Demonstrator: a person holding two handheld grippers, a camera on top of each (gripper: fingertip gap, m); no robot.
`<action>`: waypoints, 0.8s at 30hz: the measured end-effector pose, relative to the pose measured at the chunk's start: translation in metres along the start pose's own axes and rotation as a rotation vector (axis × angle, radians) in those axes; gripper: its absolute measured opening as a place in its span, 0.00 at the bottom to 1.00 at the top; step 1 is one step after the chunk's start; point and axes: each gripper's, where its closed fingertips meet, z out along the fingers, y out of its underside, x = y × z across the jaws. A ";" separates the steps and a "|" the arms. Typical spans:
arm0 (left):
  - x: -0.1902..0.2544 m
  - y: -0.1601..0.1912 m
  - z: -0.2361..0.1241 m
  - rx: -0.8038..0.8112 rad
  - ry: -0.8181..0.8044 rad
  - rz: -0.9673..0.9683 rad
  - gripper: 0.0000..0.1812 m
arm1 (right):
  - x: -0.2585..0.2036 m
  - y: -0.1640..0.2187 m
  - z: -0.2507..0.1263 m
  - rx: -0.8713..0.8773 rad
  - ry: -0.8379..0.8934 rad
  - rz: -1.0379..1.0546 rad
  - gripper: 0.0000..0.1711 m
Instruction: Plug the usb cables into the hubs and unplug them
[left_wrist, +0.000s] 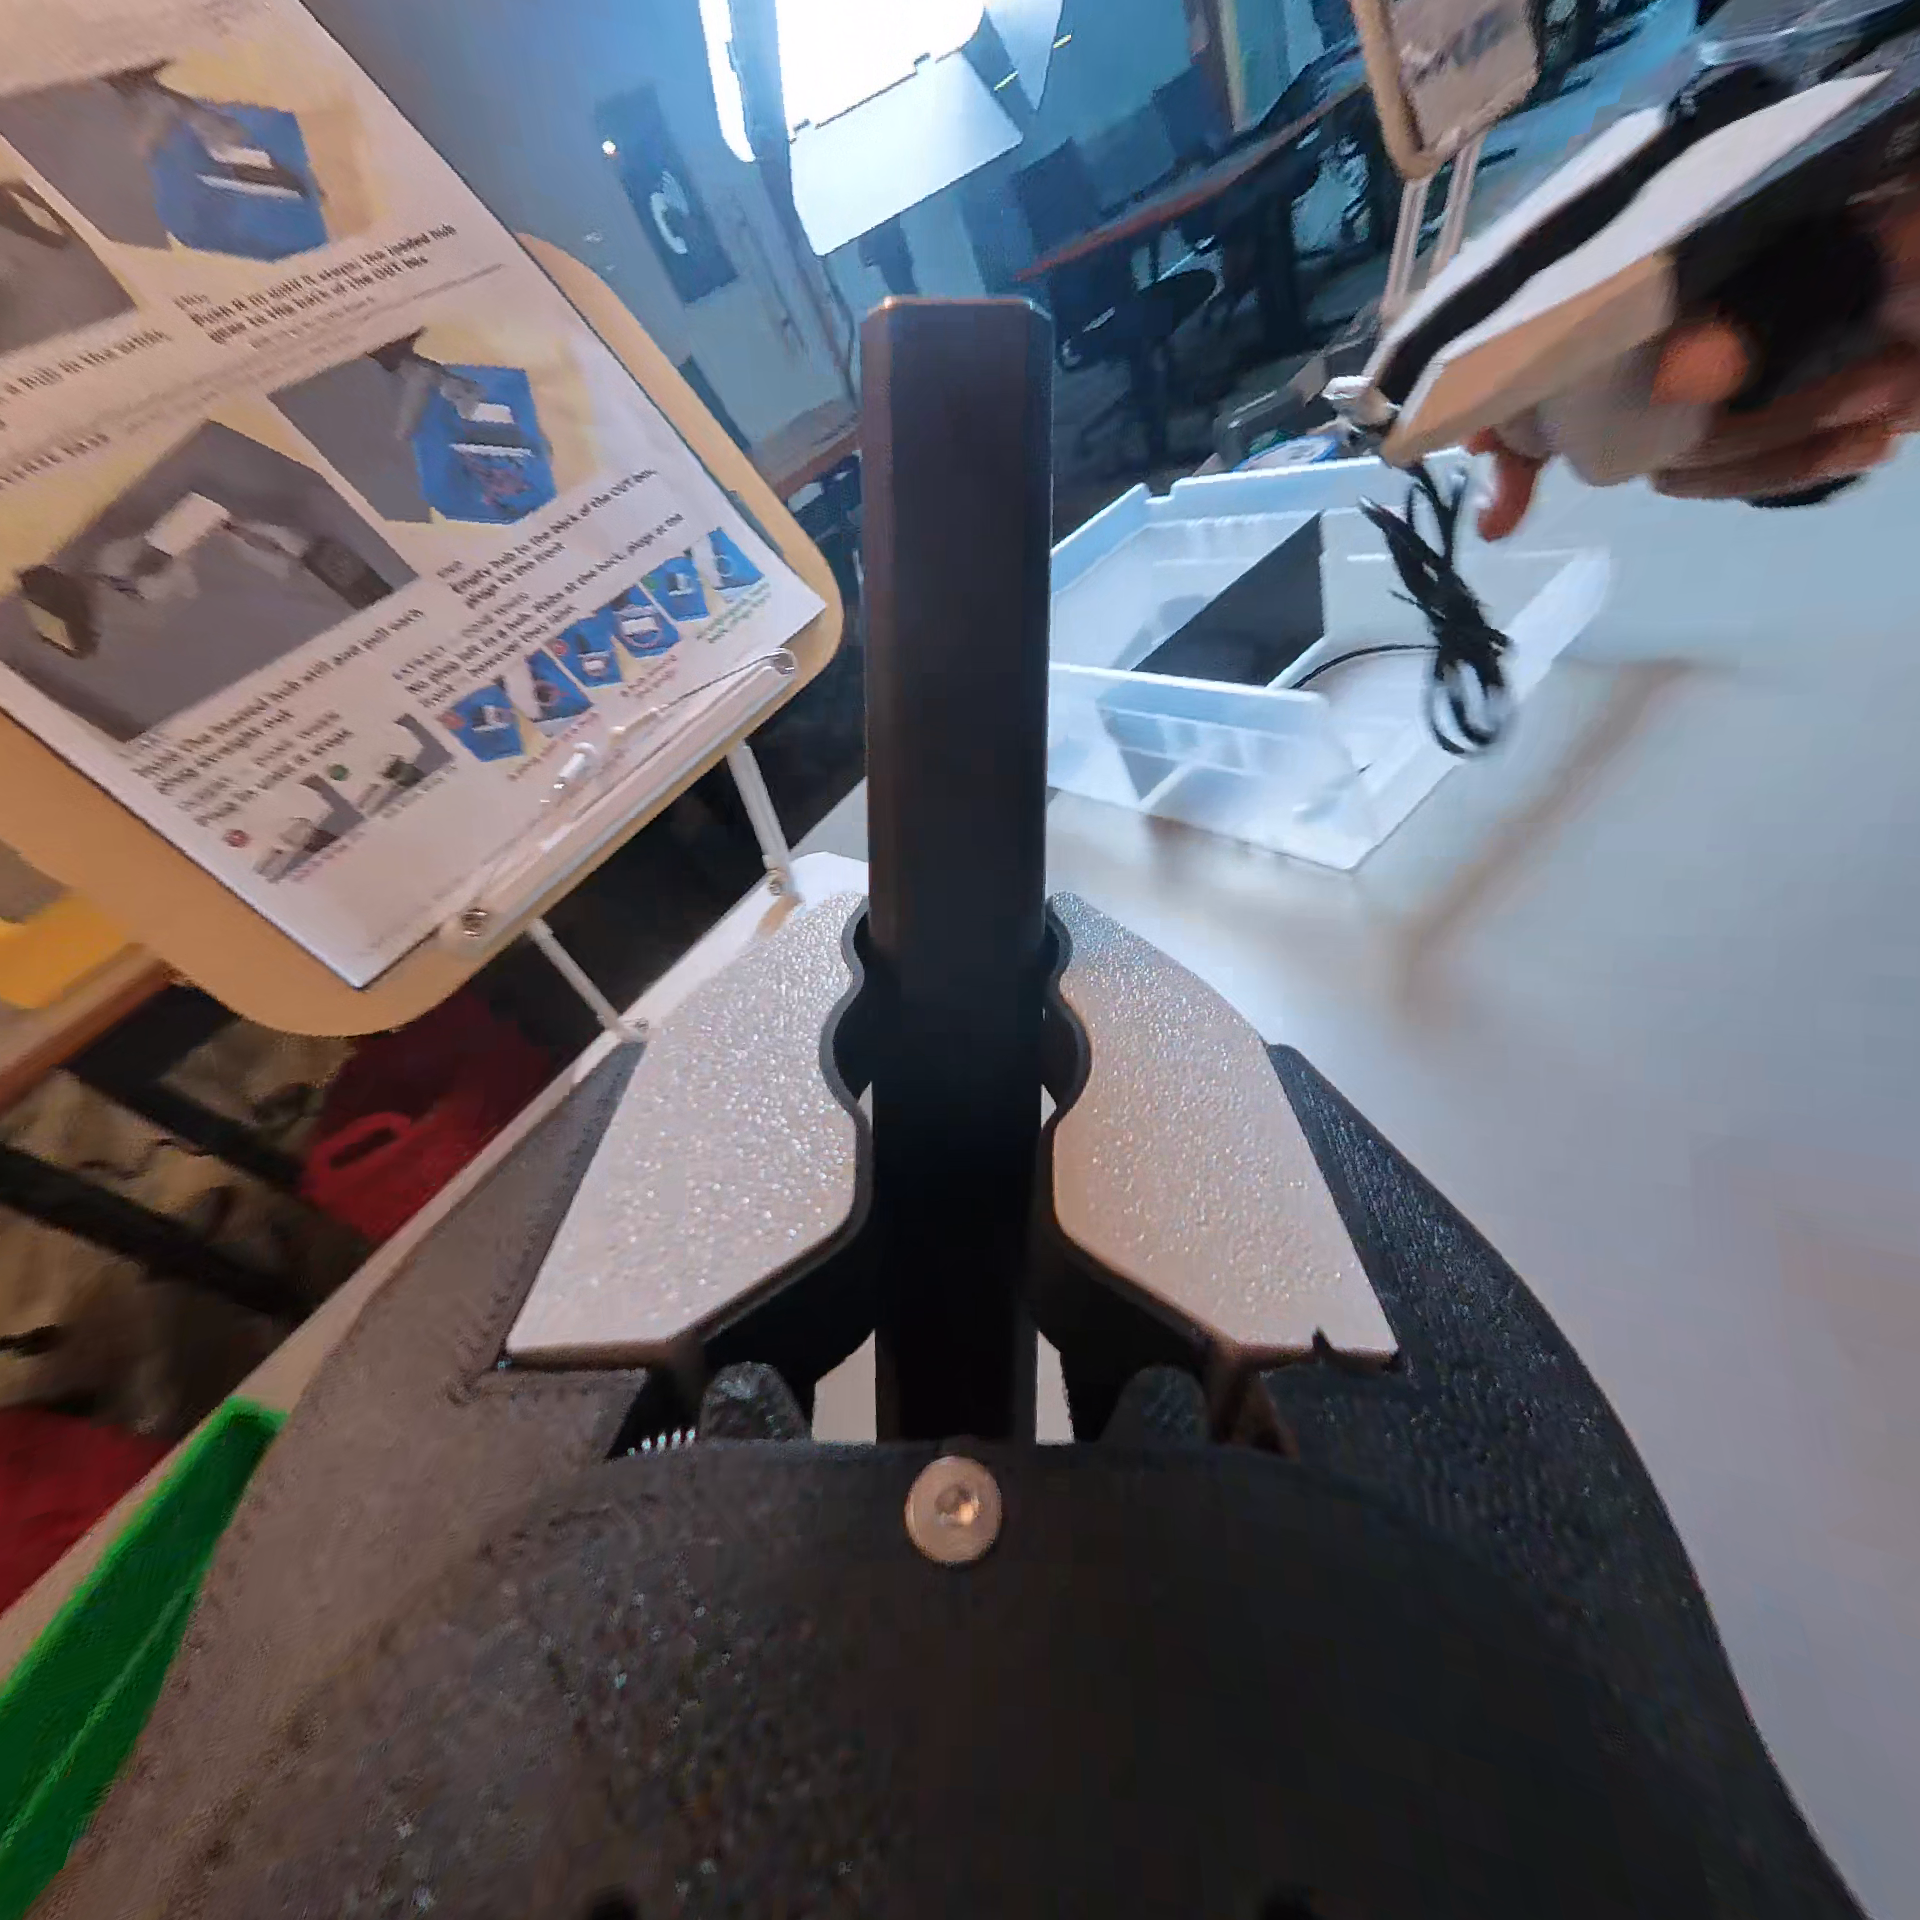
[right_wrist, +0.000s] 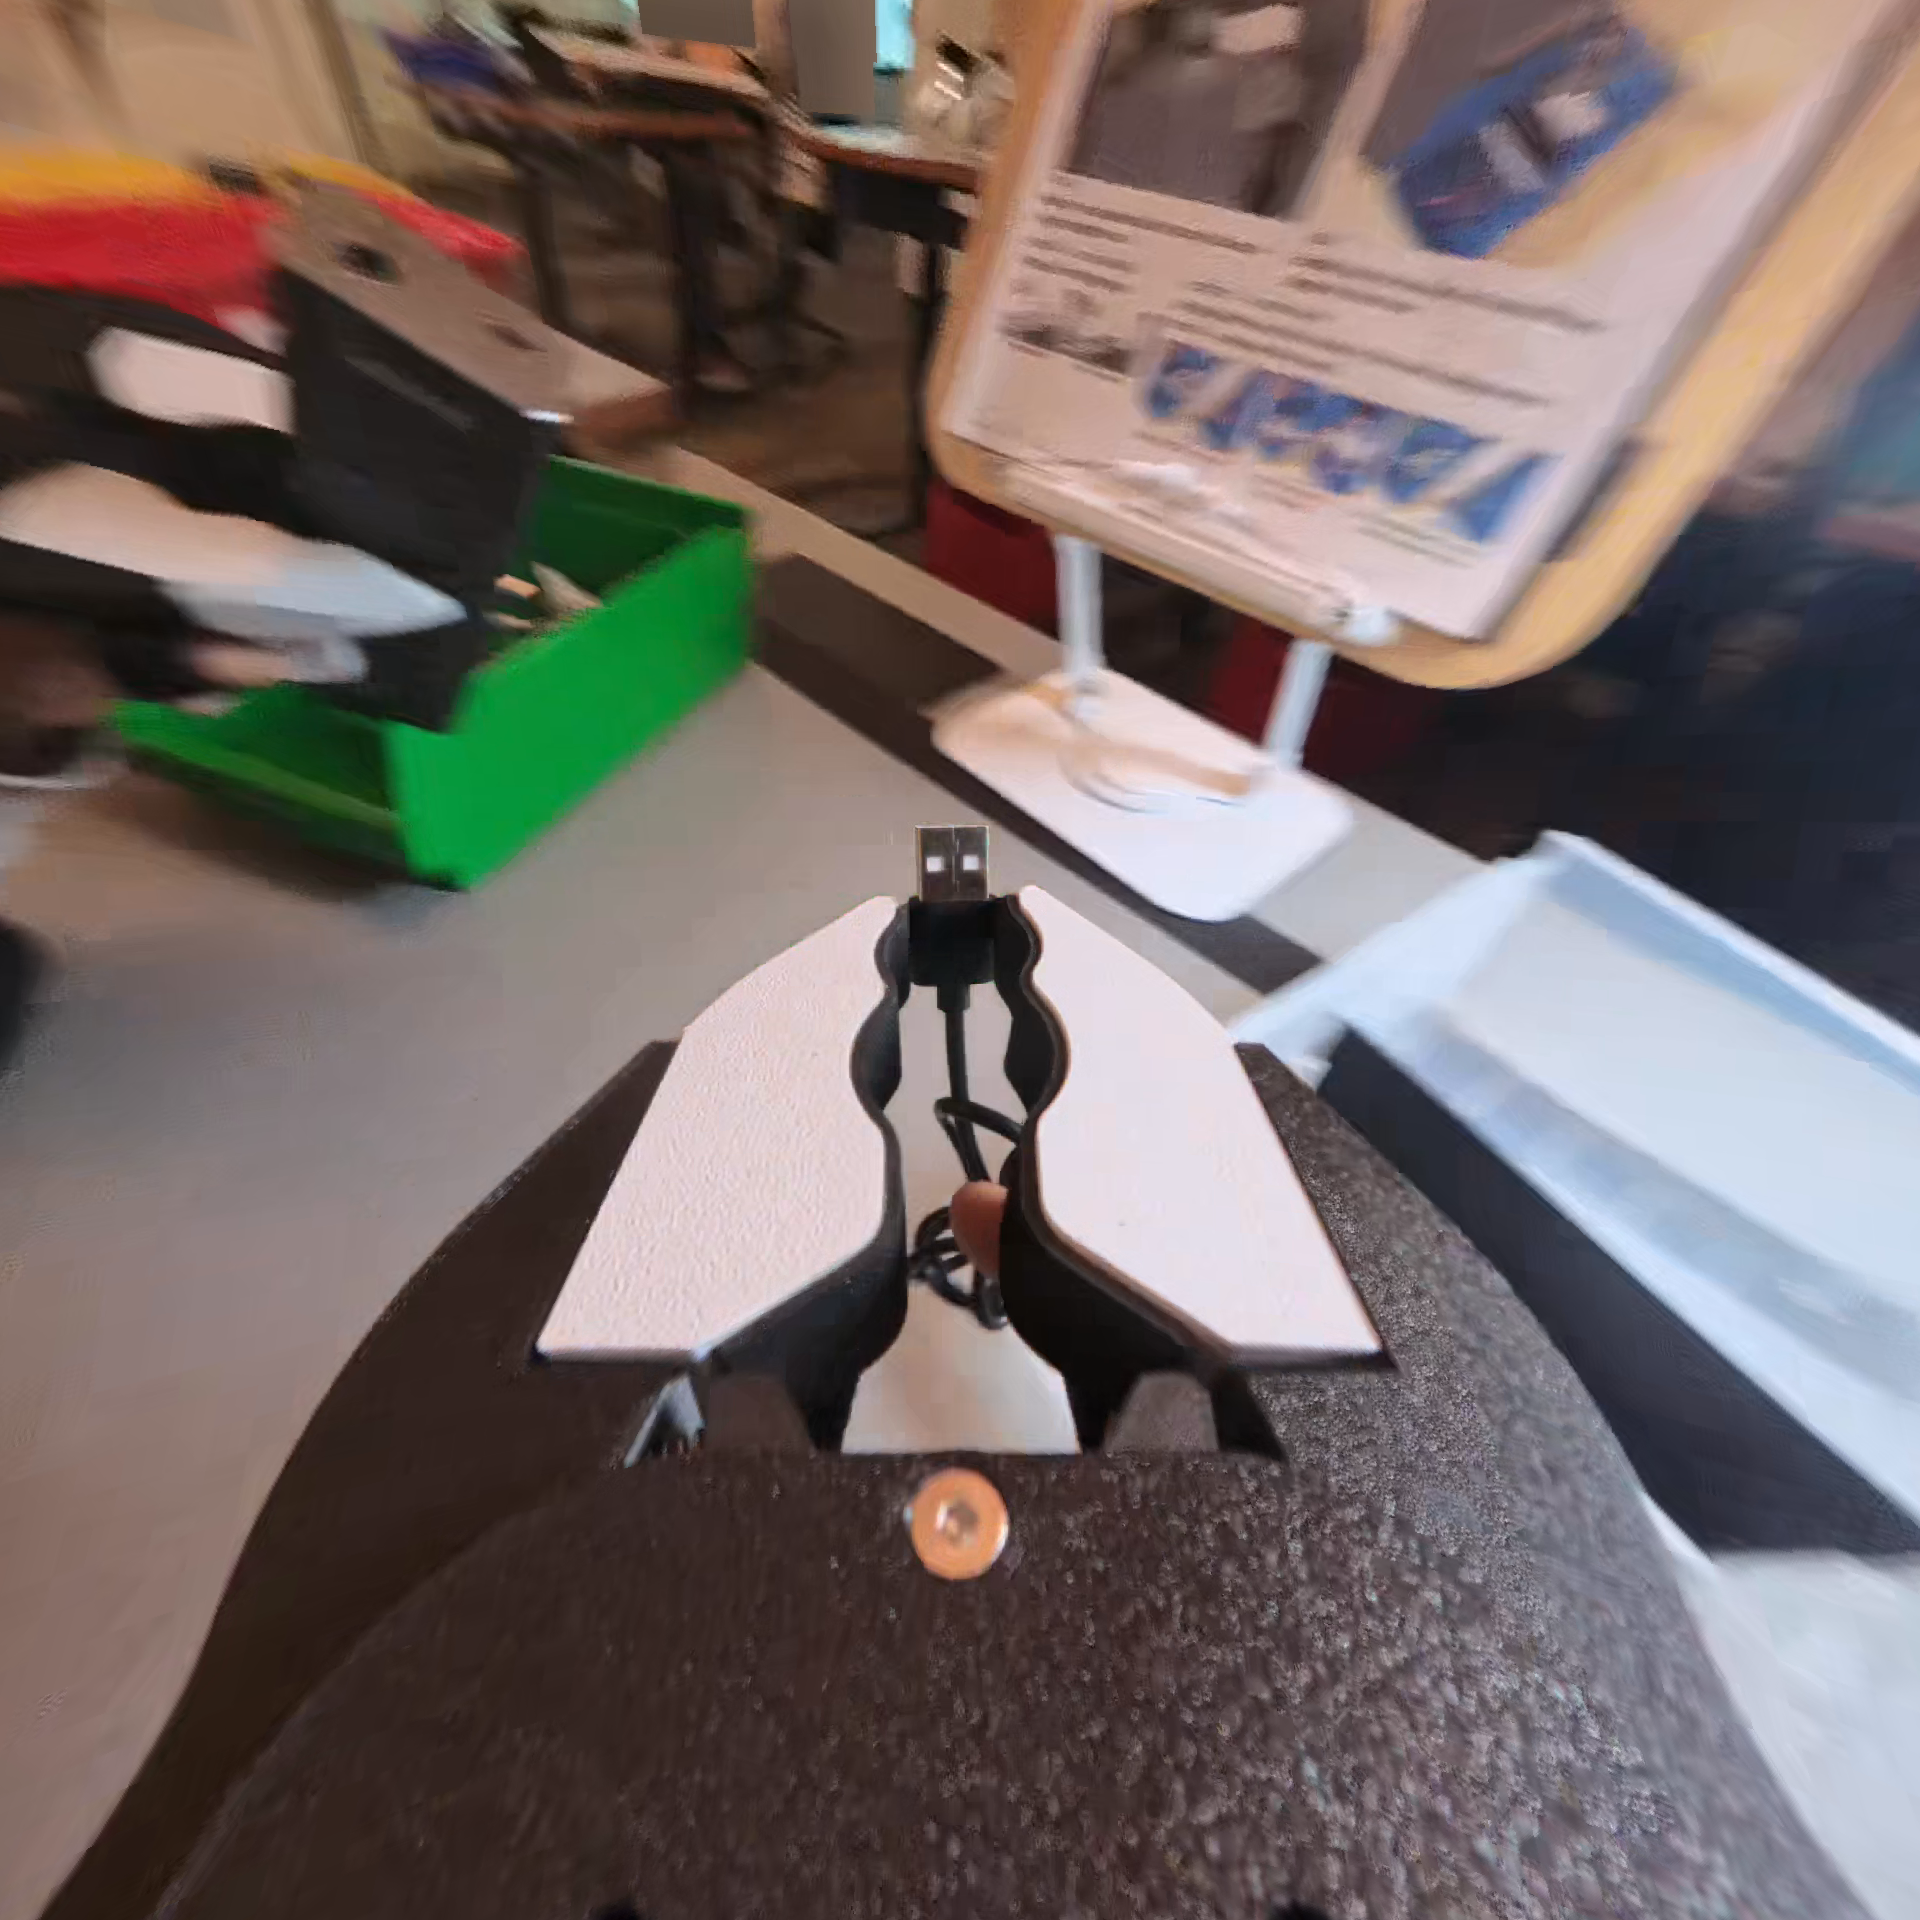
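Gripping a long black hub (left_wrist: 956, 727) upright, the left claw (left_wrist: 956, 997) is clamped on it above the tabletop (left_wrist: 1558, 1143); right claw (right_wrist: 951, 935) pinches a usb cable (right_wrist: 952, 868) by its plug, metal tip forward, cord dangling near the white tray (left_wrist: 1195, 727)

table (right_wrist: 260, 1091) centre free | blocking: green bin (right_wrist: 582, 727), document stand (right_wrist: 1164, 800), white tray (right_wrist: 1558, 1039)

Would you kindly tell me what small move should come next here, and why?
Probably bring the right gripper toward the long black rectangular hub clamped in the left gripper, lining up the black USB cable's silver plug; the plug sticks out past the fingertips, unplugged, and both are held apart.
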 end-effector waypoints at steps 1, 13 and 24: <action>0.002 0.000 0.000 0.004 0.020 -0.018 0.16 | 0.023 0.005 -0.006 -0.053 0.079 -0.029 0.09; 0.038 0.020 0.016 0.022 0.247 -0.347 0.16 | 0.096 0.070 0.004 -0.272 0.286 -0.071 0.19; 0.112 0.010 0.016 0.041 0.763 -0.824 0.16 | -0.079 0.014 0.023 0.034 -0.540 0.152 0.31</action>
